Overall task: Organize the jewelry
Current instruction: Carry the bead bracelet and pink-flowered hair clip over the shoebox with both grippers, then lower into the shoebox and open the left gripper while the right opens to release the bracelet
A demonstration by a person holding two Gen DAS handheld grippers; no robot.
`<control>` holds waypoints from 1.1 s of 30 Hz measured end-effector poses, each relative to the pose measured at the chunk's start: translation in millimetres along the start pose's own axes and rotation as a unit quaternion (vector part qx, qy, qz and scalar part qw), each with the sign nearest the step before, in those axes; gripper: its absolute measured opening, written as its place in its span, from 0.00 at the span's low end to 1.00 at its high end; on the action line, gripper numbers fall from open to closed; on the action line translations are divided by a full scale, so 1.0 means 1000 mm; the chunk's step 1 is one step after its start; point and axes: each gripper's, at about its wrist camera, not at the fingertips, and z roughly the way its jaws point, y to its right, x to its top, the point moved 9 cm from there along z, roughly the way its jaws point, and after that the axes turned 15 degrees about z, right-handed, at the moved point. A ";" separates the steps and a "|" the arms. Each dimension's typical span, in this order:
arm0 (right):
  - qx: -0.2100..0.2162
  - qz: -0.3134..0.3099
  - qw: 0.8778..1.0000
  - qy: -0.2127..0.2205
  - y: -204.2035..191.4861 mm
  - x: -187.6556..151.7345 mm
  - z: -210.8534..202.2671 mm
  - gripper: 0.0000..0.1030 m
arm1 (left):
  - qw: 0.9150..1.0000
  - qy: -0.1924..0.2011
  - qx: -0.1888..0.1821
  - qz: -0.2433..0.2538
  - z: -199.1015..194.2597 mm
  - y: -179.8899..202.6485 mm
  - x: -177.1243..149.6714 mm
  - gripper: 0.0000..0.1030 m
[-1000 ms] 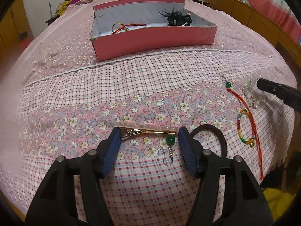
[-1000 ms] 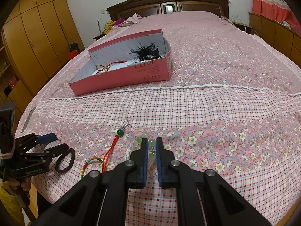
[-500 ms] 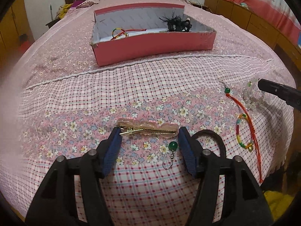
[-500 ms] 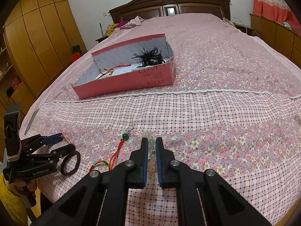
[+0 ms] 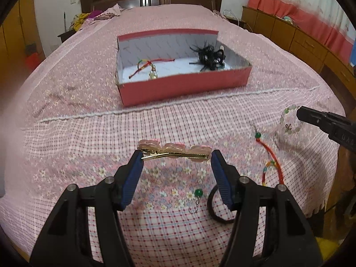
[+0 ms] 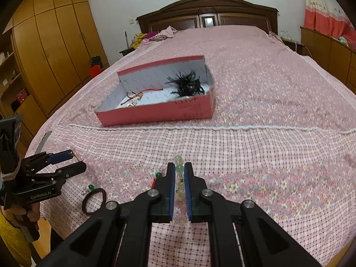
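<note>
My left gripper (image 5: 175, 154) is shut on a pink and gold hair clip (image 5: 175, 151), held by its two ends and lifted above the bedspread. My right gripper (image 6: 179, 169) is shut on a pale green bead bracelet (image 6: 179, 166), lifted too; that bracelet also shows in the left wrist view (image 5: 289, 122). The red box (image 5: 184, 84) lies ahead, holding a red cord bracelet (image 5: 146, 65) and a black feather piece (image 5: 210, 56). On the bed remain a green bead earring (image 5: 197, 194), a black hair tie (image 5: 219, 209) and a red cord bracelet with a rainbow ring (image 5: 270, 160).
The bed's front edge runs just below both grippers. Wooden wardrobes (image 6: 51, 53) stand to the left, low cabinets (image 5: 300, 42) to the right. The headboard (image 6: 207, 15) is at the far end. The right gripper's arm (image 5: 329, 126) enters the left view from the right.
Both grippers have risen and tilted up, each carrying its item off the bedspread. The hair clip left the bed; the earring and hair tie stayed behind.
</note>
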 end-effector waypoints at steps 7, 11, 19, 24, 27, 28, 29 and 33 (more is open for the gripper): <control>0.004 -0.023 1.000 0.019 -0.016 0.021 -0.005 0.09 | 1.000 0.005 0.001 -0.007 -0.001 -0.010 0.018 0.53; 0.003 -0.039 0.999 0.031 -0.025 0.037 -0.008 0.09 | 1.000 0.014 0.006 -0.006 -0.002 -0.019 0.032 0.53; 0.004 -0.055 0.997 0.046 -0.037 0.065 -0.005 0.09 | 0.999 0.032 0.018 0.000 -0.006 -0.033 0.063 0.53; 0.004 -0.060 0.997 0.052 -0.043 0.086 0.002 0.09 | 0.999 0.039 0.023 0.004 -0.002 -0.039 0.083 0.53; 0.005 -0.061 0.997 0.055 -0.045 0.098 0.006 0.09 | 0.999 0.038 0.024 0.000 0.005 -0.043 0.093 0.53; 0.006 -0.061 0.997 0.054 -0.047 0.102 0.009 0.09 | 0.999 0.037 0.025 0.000 0.008 -0.045 0.095 0.53; 0.006 -0.061 0.997 0.054 -0.048 0.105 0.012 0.09 | 0.999 0.034 0.026 -0.001 0.012 -0.047 0.098 0.53; -0.002 -0.066 0.996 0.053 -0.050 0.118 0.025 0.09 | 0.999 0.026 0.022 -0.012 0.029 -0.055 0.106 0.53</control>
